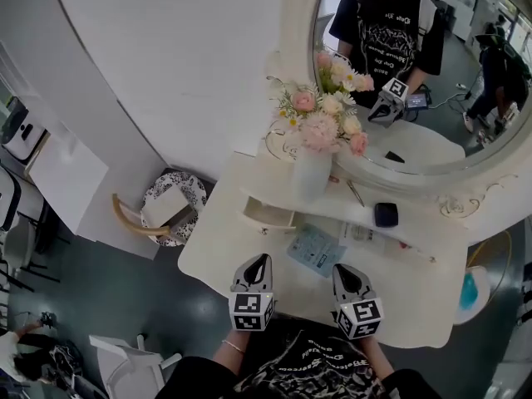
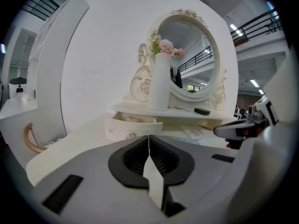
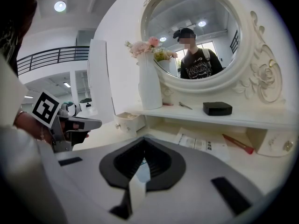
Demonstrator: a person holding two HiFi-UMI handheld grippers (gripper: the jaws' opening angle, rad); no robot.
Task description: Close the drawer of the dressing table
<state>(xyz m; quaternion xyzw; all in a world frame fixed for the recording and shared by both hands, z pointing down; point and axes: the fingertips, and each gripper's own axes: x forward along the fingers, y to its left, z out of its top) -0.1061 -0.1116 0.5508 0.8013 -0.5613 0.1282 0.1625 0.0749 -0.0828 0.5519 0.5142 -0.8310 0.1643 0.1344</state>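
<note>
The drawer [image 1: 268,214] stands pulled out from under the shelf at the left end of the bench [image 1: 218,256], so the step in hand is likely the approach for a push. The left claw [image 1: 260,258] is pressed together with nothing in it, which suits pushing: meet the drawer front squarely with the blunt tips, near the knob [image 2: 131,136] and not at a corner, and drive straight along the slide until the front sits flush. Stay low, clear of the vase [image 1: 312,173] on the shelf above. The right claw [image 1: 342,269] also looks closed and empty.

In the head view the drawer lies above the left claw, apart from it. In the left claw's view its front sits mid-frame, just beyond the tips, not touching.
</note>
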